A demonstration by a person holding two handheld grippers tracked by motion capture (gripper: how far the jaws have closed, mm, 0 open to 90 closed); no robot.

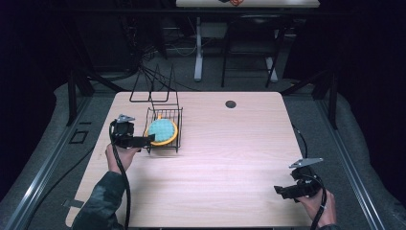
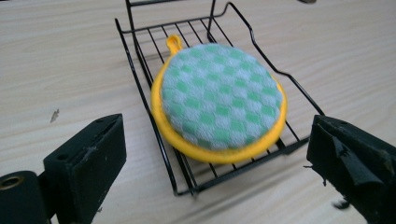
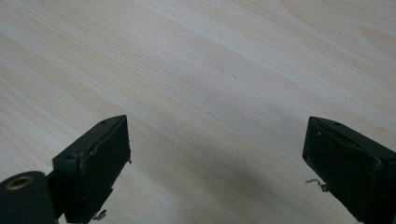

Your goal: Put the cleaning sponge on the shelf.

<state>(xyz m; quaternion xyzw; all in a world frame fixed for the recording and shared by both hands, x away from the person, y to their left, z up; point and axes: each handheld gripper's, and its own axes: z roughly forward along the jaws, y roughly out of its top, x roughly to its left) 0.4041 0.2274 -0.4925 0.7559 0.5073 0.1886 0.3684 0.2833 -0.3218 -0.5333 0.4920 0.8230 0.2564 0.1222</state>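
Table [image 1: 230,158], light wood: you are working over its left half, and bare grain is lying under your right gripper [image 3: 217,168]. Wire rack [image 2: 140,70], black, two parts as seen from above: a tall upright frame behind, and a low tray section just ahead of your left gripper [image 2: 217,168]; the tray is sitting flat on the wood, its near rail lying between your jaws and the pad. Round pad [image 2: 222,95], green-and-white check face, yellow rim, small yellow loop pointing away from you: it is resting inside the tray, tilted, leaning up on the tray's left side rail, directly ahead of your left gripper and apart from both jaws. Left gripper: you are holding it with jaws spread wide, nothing between them, tips just short of the tray's near end. Right gripper [image 1: 293,190]: you are holding it low at the near right of the table, well apart from the rack, jaws also standing wide and empty. Progress, as a judgement: the pad is looking placed and let go, so the main step is reading as done; what is remaining is drawing your left gripper clear, and perhaps nudging the pad flat if it should be lying level.
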